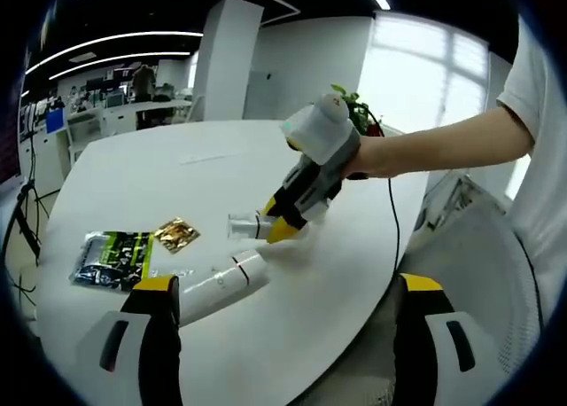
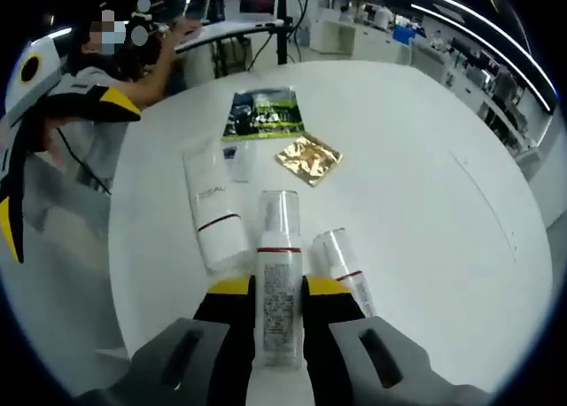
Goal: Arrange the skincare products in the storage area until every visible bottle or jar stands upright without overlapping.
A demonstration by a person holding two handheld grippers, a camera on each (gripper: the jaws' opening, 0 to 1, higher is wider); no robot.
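My right gripper (image 2: 279,291) is shut on a white bottle with a clear cap (image 2: 277,273), held low over the white table (image 2: 425,184) with the cap pointing forward. In the left gripper view the right gripper (image 1: 273,220) comes in from the right in a person's hand, with that bottle (image 1: 244,226) sticking out of its jaws. A second small bottle with a red band (image 2: 341,269) lies just right of the held one. A white tube (image 2: 213,211) (image 1: 221,286) lies on its side nearby. My left gripper (image 1: 285,286) is open with nothing between its fingers, at the table's near edge.
A green and black sachet (image 1: 113,258) (image 2: 263,113) and a gold sachet (image 1: 177,235) (image 2: 307,158) lie flat on the table. The left gripper (image 2: 66,162) shows at the left edge of the right gripper view. Desks and a pillar stand behind the table.
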